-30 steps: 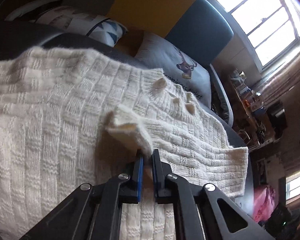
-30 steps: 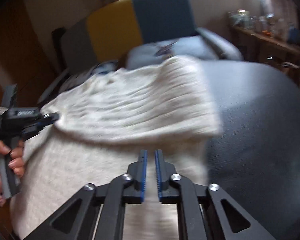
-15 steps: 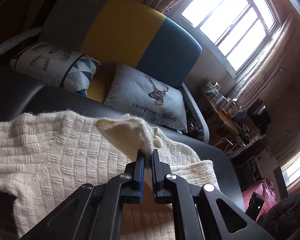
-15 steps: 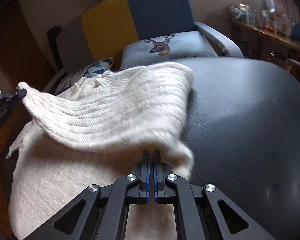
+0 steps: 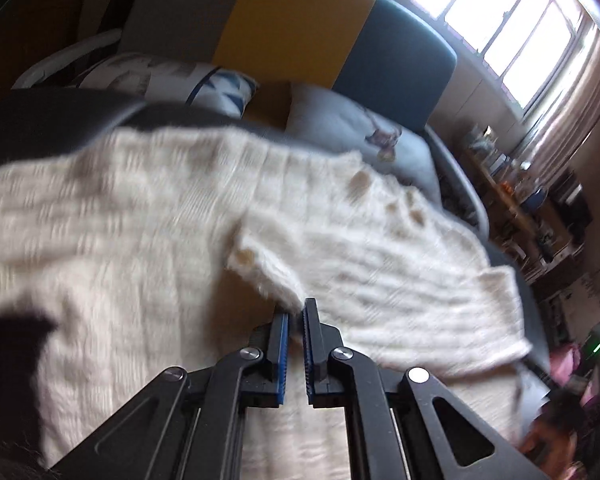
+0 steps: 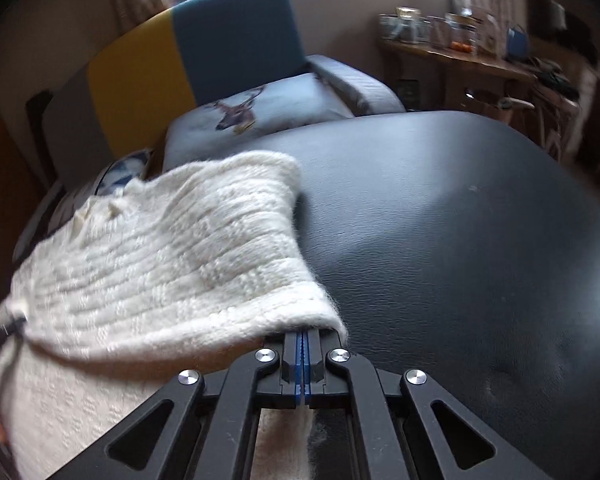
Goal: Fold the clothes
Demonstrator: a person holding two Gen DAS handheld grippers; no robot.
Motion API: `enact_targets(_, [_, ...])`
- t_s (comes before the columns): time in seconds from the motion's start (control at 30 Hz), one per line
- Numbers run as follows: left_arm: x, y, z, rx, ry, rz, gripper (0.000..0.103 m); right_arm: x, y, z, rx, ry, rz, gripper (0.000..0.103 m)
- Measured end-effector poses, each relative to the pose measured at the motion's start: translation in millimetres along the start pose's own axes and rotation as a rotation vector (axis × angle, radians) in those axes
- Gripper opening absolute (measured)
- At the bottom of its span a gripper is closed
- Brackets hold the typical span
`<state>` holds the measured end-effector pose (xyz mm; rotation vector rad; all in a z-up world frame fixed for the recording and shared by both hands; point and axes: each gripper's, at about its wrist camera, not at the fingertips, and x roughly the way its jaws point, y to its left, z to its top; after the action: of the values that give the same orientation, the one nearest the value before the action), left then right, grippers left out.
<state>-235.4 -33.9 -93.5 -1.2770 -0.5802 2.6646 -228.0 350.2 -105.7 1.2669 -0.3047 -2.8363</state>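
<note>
Cream wool, chunky and basket-knit: a sweater [image 5: 112, 240] lies spread over a black leather-look surface [image 6: 460, 220], covering its left part and leaving the right part bare. At the left, the left tongs [image 5: 296, 312] are nearly pressed together on a corner of a knit flap [image 5: 268, 272], a thin slip of wool caught between the blue pads, and that corner stands lifted above the layer beneath; this view is smeared, so finer detail of the knit is lost. Rightward, the flap runs as a doubled panel over the sweater's body, its rounded fold lying along the border with the bare surface. At its near right corner the right tongs [image 6: 303, 338] are pinched tight on the thick edge of the same flap, with fuzz of wool showing below the pads. Behind the surface stands a sofa [image 6: 236, 40] in grey, yellow and blue with a deer cushion [image 6: 252, 108]. My reading is that a fold is under way, with both tongs carrying one side of the sweater across its body. The next move calls for keeping the two held corners level and the edge between them taut, so the panel lands flat and square on the lower layer without bunching; soft wool like this will sag if either grip slackens early.
</note>
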Motion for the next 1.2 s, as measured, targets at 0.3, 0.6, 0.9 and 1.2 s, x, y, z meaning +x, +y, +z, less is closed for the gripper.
enact_targets(0.3, [8,3,-15,0.017,-0.005,0.004,0.007,-2,-6,-4,-0.011,0.059,0.001,0.000])
enact_targets(0.6, [12,10,-11,-0.022,-0.002,-0.065,0.008,-51,16,20,-0.093,0.032,0.122,0.000])
enact_targets(0.9, [10,16,-18,-0.047,-0.023,-0.091,0.008,45,55,76,-0.246,0.104,-0.008,0.000])
enact_targets(1.2, [15,10,-19,-0.016,-0.017,-0.080,0.012,60,15,85,-0.101,0.116,-0.043,0.000])
